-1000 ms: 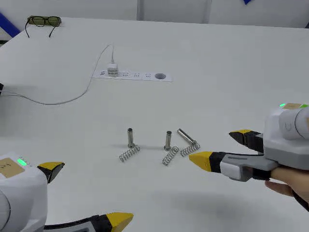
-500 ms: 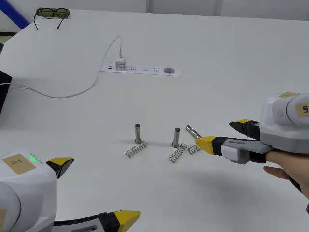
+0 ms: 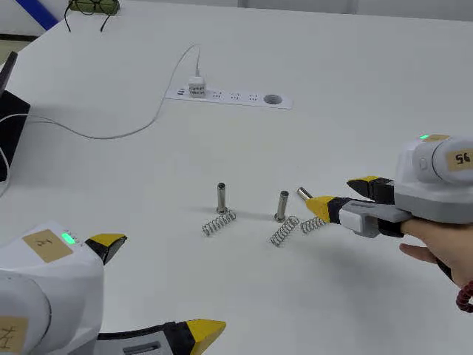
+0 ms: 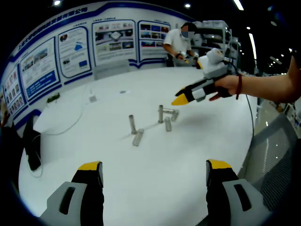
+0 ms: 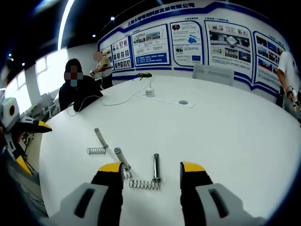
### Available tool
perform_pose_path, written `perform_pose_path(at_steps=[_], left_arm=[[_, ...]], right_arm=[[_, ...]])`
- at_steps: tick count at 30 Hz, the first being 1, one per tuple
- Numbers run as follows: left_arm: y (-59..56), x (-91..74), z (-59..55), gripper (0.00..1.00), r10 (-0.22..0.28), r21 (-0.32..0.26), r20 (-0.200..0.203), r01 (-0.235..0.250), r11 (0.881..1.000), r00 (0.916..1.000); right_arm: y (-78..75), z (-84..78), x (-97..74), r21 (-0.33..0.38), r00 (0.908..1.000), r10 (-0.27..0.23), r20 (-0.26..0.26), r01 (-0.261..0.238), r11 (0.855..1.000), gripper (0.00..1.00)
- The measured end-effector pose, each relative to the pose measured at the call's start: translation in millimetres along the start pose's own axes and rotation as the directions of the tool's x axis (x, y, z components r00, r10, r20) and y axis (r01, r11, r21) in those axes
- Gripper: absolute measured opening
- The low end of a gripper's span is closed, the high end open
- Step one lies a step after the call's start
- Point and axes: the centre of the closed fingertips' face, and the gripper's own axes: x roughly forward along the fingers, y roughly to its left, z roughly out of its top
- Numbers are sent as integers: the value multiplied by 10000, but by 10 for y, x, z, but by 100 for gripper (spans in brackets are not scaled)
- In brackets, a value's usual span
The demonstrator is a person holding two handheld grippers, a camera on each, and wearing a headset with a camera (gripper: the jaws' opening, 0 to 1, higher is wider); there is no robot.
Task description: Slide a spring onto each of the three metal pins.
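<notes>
Two metal pins stand upright mid-table, the left pin (image 3: 221, 198) and the middle pin (image 3: 282, 205). A third pin (image 3: 302, 194) lies flat to their right. One spring lies by each: left spring (image 3: 219, 222), middle spring (image 3: 283, 230), right spring (image 3: 312, 224). My right gripper (image 3: 341, 197) is open, its near yellow tip just right of the lying pin and above the right spring. In the right gripper view the lying pin (image 5: 155, 165) and right spring (image 5: 142, 184) sit between its open jaws (image 5: 150, 167). My left gripper (image 3: 155, 288) is open and holds nothing, low at the front left, well short of the pins (image 4: 132, 124).
A white power strip (image 3: 230, 96) with a plugged-in charger and a cable (image 3: 140, 129) lies farther back. Glasses (image 3: 92, 7) rest at the far left corner. A dark object (image 3: 9, 122) sits at the left edge. People stand beyond the table (image 5: 77, 84).
My right gripper has moved left and farther in, from below the right spring to beside the lying pin. The head camera has shifted; pins and springs have not moved.
</notes>
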Motion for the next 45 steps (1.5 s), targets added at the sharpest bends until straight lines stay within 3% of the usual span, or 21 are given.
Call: perform_pose_path(at_steps=[24,45], left_arm=[[-43,90,-40,90,-63,259,-157,67,9996,9999],[-33,121,-52,89,-104,146,-164,106,9998,9998]], right_arm=[[-68,-176,371,224,9993,-150,-333,158,9996,29],[-79,-181,605,429,9998,-181,-114,186,9989,18]])
